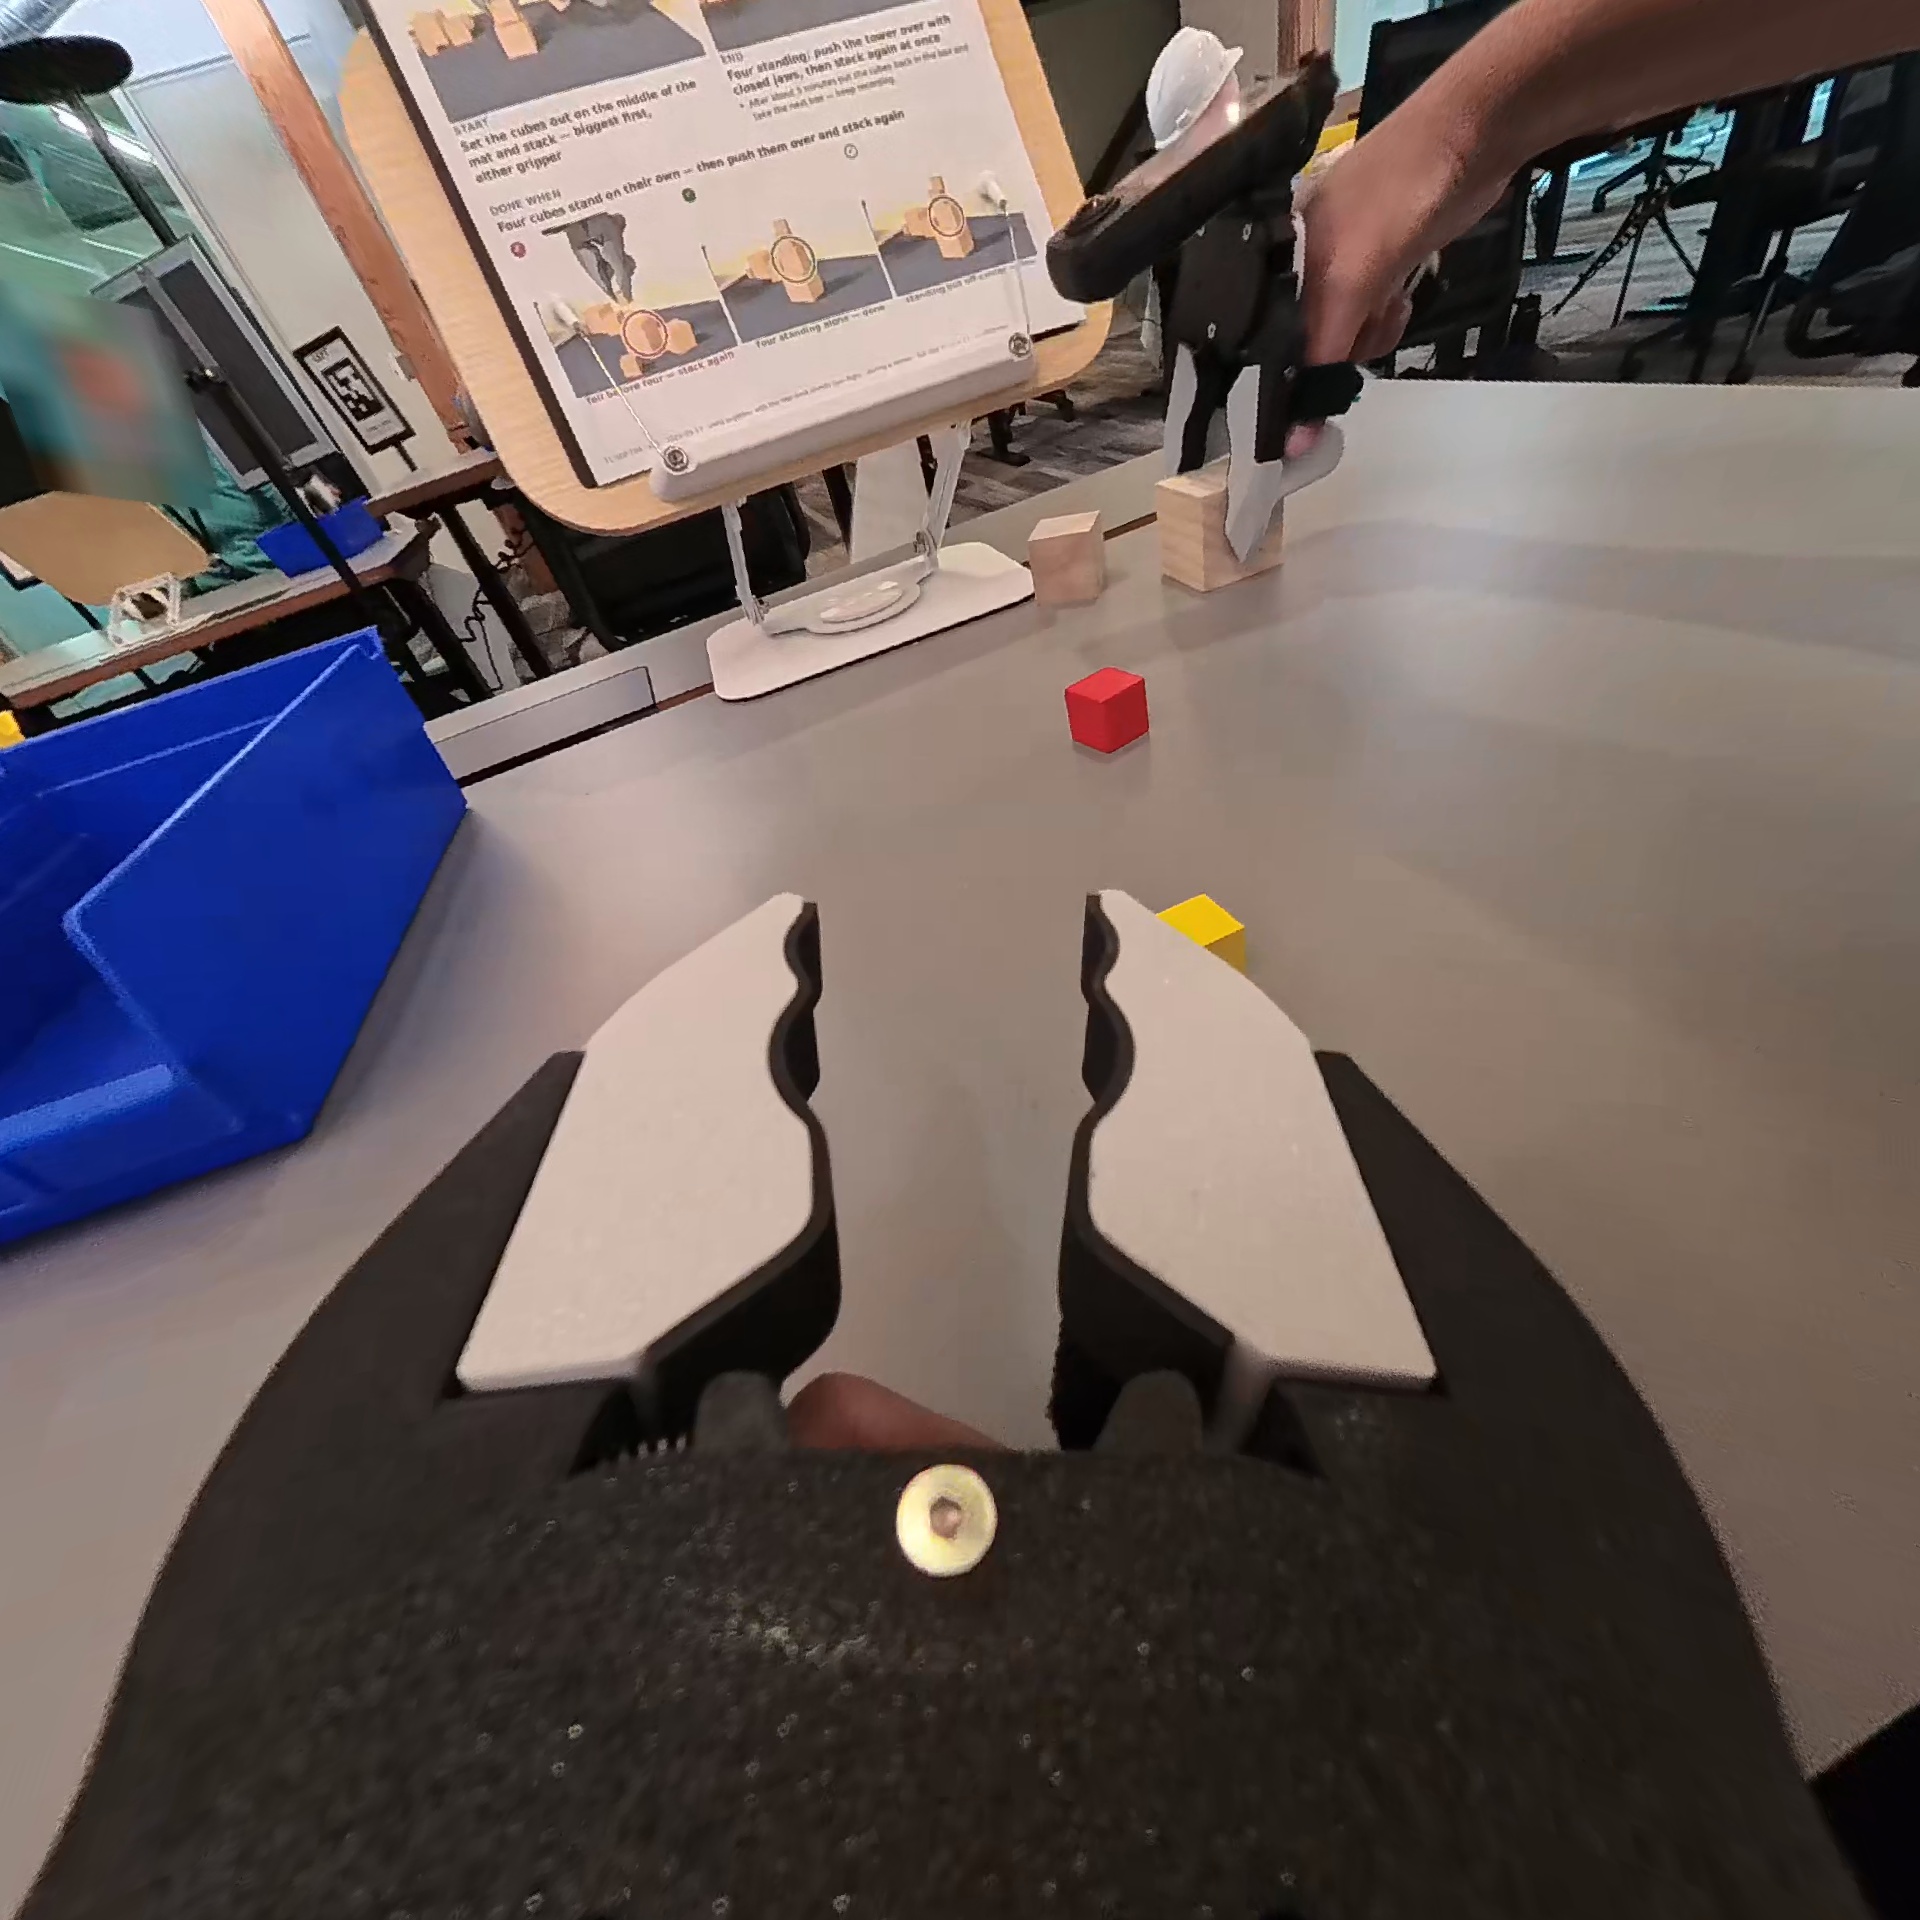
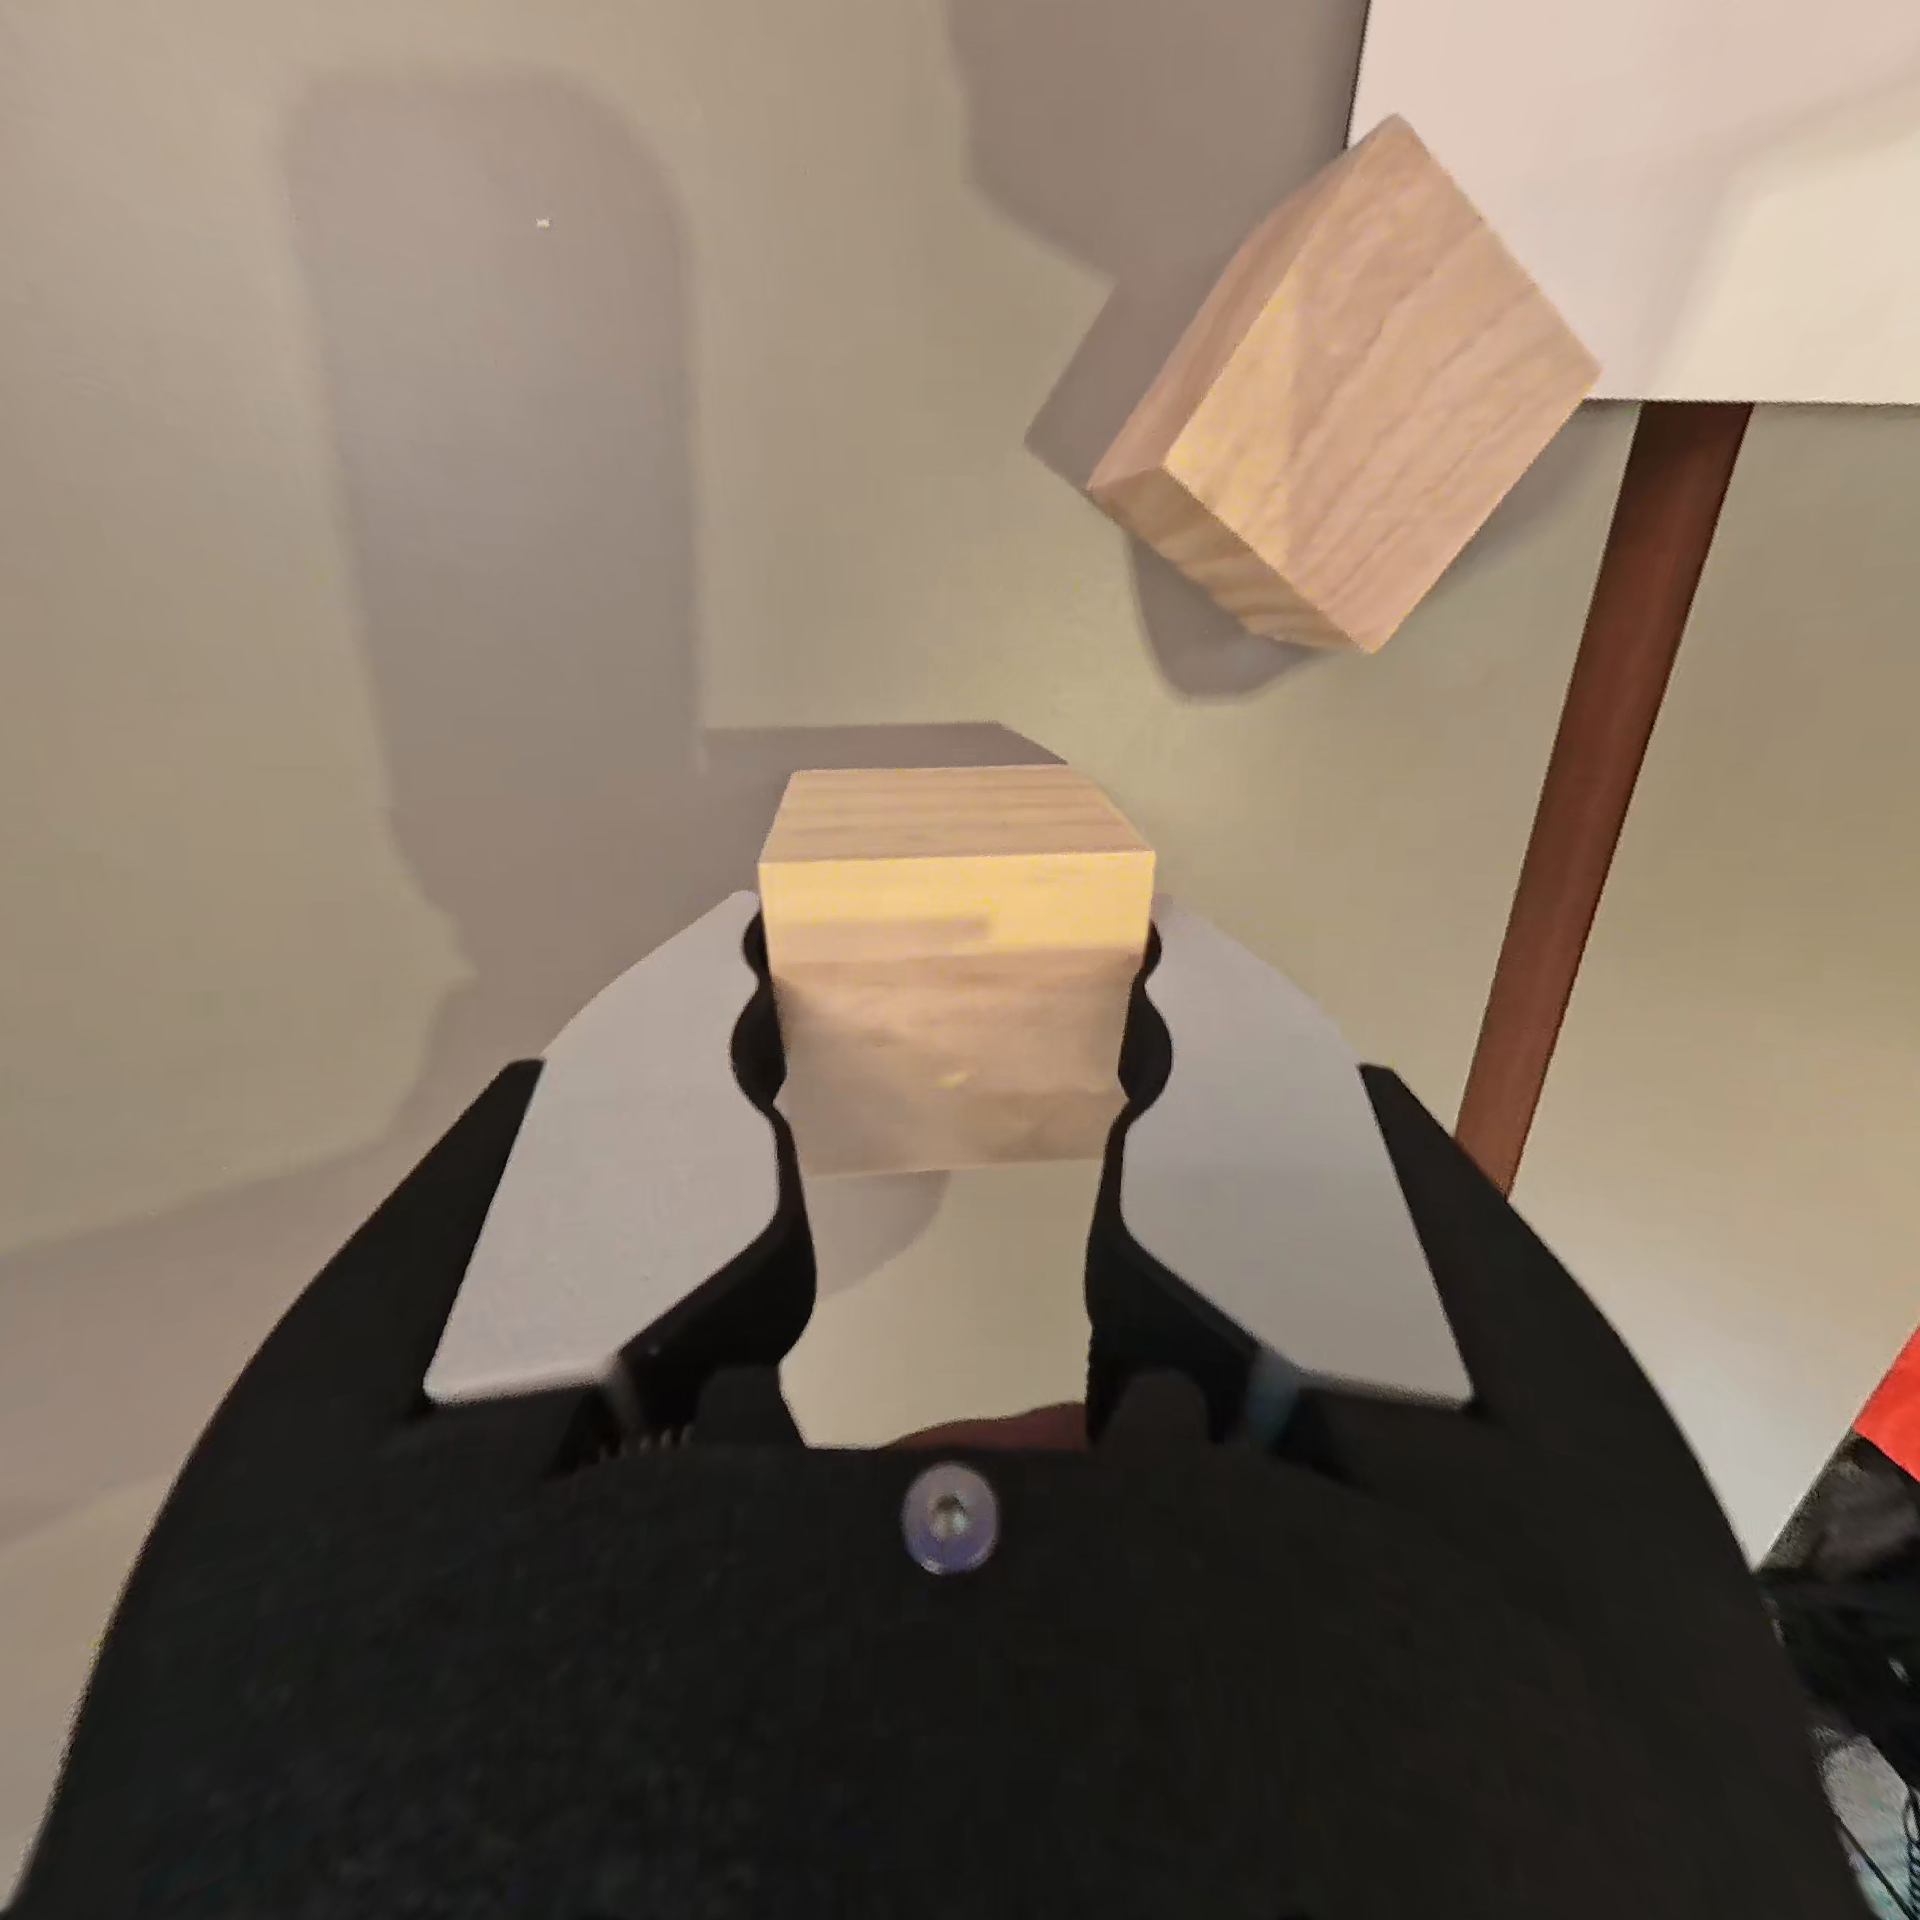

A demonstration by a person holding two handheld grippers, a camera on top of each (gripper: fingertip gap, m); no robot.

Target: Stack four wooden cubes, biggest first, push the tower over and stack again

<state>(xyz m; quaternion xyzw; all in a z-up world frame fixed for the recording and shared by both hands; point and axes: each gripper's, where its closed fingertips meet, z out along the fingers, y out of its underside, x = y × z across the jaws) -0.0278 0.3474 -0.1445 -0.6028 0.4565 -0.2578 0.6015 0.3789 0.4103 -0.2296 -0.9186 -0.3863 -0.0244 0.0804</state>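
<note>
My left gripper [image 1: 951, 914] is open and empty, low over the grey table [image 1: 1455, 935]. A small yellow cube [image 1: 1210, 927] sits just beyond its right fingertip. A red cube [image 1: 1107, 709] lies farther ahead. At the far side, my right gripper [image 1: 1242, 535] points down at a plain wooden cube [image 1: 1195, 540]. A second wooden cube [image 1: 1065, 556] stands just left of it. In the right wrist view, my right gripper [image 2: 951, 935] is shut on that wooden cube [image 2: 956, 1039], fingers against both sides. The other wooden cube [image 2: 1340, 395] lies ahead to the right.
A blue bin [image 1: 208, 883] stands at the table's left edge. An instruction board [image 1: 727, 260] on a white stand [image 1: 883, 613] stands at the far edge beside the wooden cubes; the stand's base [image 2: 1662, 156] shows in the right wrist view. A person's arm [image 1: 1558, 114] holds the right gripper.
</note>
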